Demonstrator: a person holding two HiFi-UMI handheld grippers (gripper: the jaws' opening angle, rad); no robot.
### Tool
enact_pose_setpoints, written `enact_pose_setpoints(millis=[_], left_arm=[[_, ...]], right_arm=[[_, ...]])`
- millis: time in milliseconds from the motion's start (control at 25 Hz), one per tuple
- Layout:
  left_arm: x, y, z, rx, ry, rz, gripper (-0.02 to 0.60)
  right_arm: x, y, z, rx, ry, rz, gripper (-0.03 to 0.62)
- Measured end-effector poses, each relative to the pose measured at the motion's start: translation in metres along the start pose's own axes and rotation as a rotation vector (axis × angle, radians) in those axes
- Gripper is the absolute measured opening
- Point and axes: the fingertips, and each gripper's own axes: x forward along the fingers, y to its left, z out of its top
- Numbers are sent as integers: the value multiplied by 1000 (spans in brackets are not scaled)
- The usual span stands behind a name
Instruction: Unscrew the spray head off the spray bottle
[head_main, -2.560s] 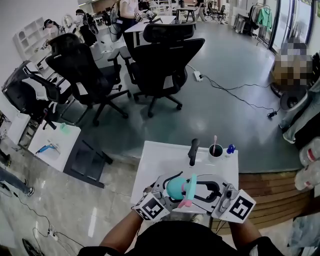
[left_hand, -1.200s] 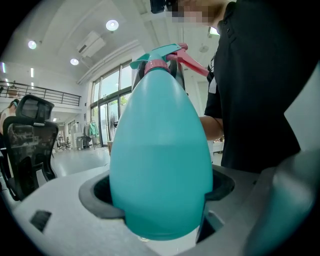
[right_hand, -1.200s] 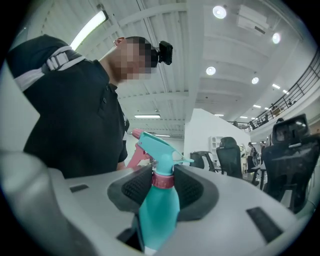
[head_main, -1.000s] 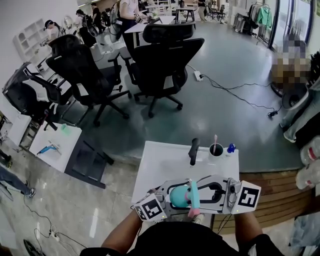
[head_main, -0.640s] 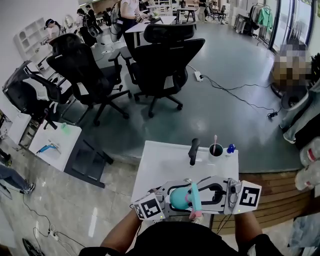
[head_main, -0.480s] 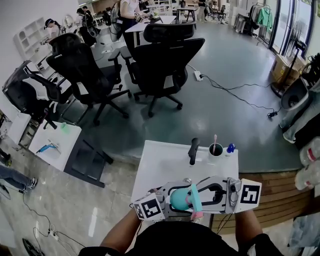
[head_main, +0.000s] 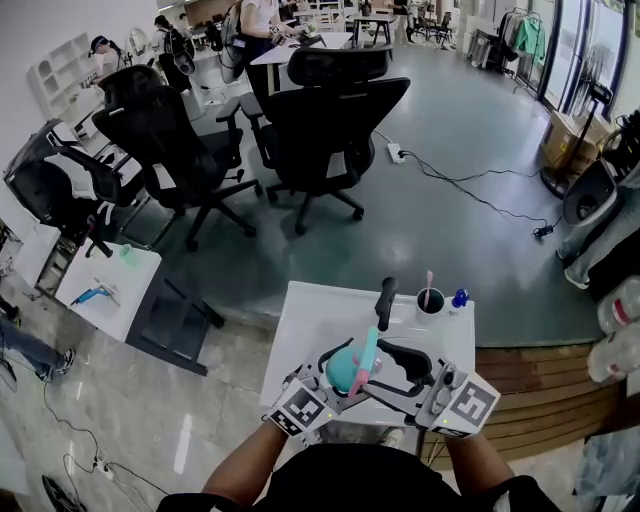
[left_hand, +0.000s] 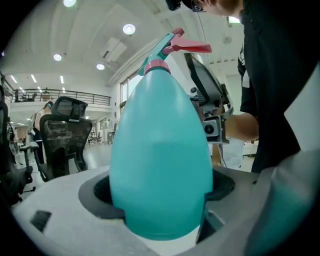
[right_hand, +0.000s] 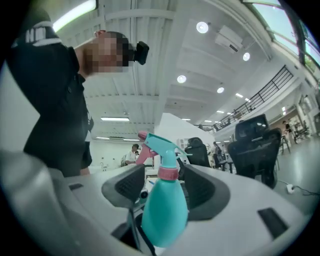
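Observation:
The teal spray bottle (head_main: 341, 372) hangs above the near edge of the white table (head_main: 305, 325). My left gripper (head_main: 333, 377) is shut on its egg-shaped body (left_hand: 160, 165), which fills the left gripper view. The spray head (left_hand: 167, 44), with its pink trigger and pink collar (right_hand: 168, 173), sits on the neck. My right gripper (right_hand: 167, 186) stands open around that collar, having just been opening, with a gap between each dark pad (right_hand: 129, 186) and the collar. In the head view the right gripper (head_main: 392, 365) faces the left one across the bottle.
On the table's far side stand a black handled tool (head_main: 386, 303), a dark cup (head_main: 431, 300) with a pink stick in it and a small blue item (head_main: 460, 297). Black office chairs (head_main: 320, 120) stand beyond. Wooden boards (head_main: 540, 375) lie to the right.
Both grippers and the bottle have shifted up and left over the table and tilted. The right jaws have come off the spray head, and its marker cube has dropped lower.

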Motion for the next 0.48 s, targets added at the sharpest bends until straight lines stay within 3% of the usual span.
enact_pose_setpoints(millis=[240, 480], left_arm=[[1, 14, -6, -53, 16, 90, 460], [5, 15, -9, -42, 37, 113, 460]], right_arm=[[10, -13, -5, 22, 16, -159, 196], [17, -17, -8, 30, 64, -239, 140]])
